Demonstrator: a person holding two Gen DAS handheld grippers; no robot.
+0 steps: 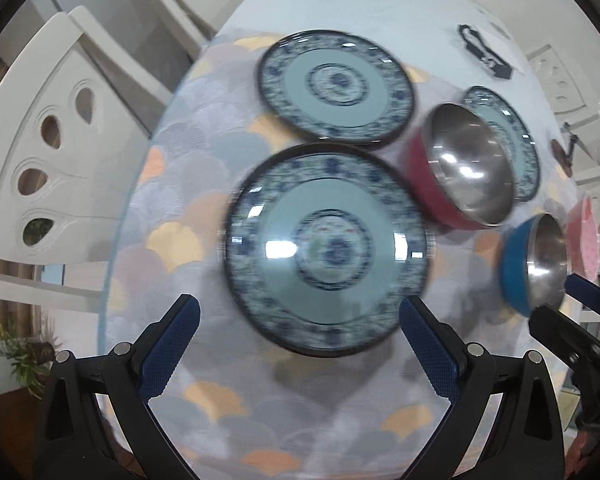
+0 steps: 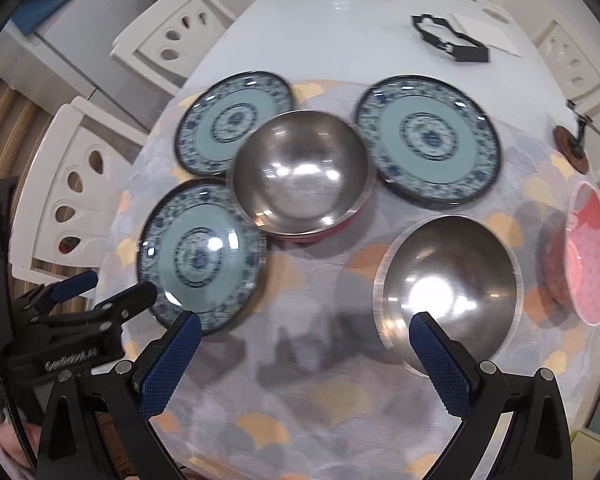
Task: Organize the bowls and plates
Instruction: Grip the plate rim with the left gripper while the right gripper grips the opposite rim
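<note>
left wrist view: three round plates with blue floral rims, pale teal wells and dark outer edges lie flat on a scallop-patterned cloth (image 1: 172, 184) in grey, peach and blue that covers the near part of the desk (image 1: 340, 0). the nearest plate (image 1: 327, 249) sits just ahead of the left tool (image 1: 300, 322), whose blue ribbed fingers stand wide apart on either side of its near rim, holding nothing. the second plate (image 1: 336, 87) lies just beyond it, a narrow strip of cloth between them. the third plate (image 1: 512, 140) is partly hidden behind a red bowl (image 1: 460, 168) with a polished steel interior. a blue bowl (image 1: 534, 258), also steel-lined, stands near the right edge, close to the other tool's tips.

right wrist view: the right tool (image 2: 305, 342) is spread wide and empty, one finger overlapping the blue bowl's (image 2: 448, 284) near rim, though contact cannot be told. a pink dotted bowl (image 2: 590, 252) stands at the cloth's right side. bare cloth lies between the fingers. white chairs (image 2: 80, 184) ring the desk edge; a black frame-like object (image 2: 448, 38) and white paper (image 2: 486, 32) lie on the far glossy surface. frames show motion blur.
</note>
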